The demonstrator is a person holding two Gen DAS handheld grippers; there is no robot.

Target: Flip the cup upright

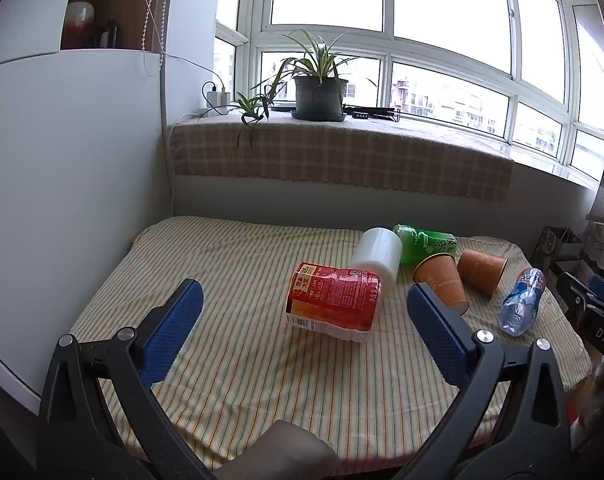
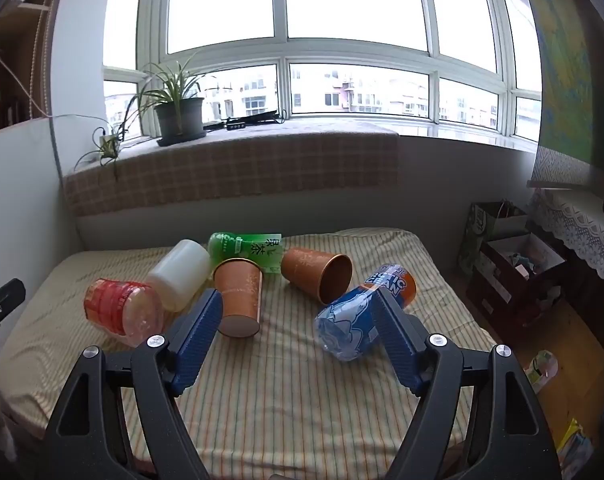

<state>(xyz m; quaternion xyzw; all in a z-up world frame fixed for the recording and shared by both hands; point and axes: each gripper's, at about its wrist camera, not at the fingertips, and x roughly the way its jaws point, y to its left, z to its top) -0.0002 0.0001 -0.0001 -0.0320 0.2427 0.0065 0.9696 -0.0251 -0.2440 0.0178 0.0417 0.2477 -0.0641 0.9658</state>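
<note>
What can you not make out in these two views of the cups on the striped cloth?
1. Left wrist view: the lower side of the nearer orange cup is hidden behind a pad of the left hand-held gripper.
2. Right wrist view: part of the blue bottle is covered by a pad of the right hand-held gripper.
3. Both views: the inside of the nearer cup is hidden.

Bright bay window [image 2: 285, 36], potted plant [image 1: 320, 88] on checked-cloth sill; poss. map [image 2: 566, 60] on rt wall.
</note>
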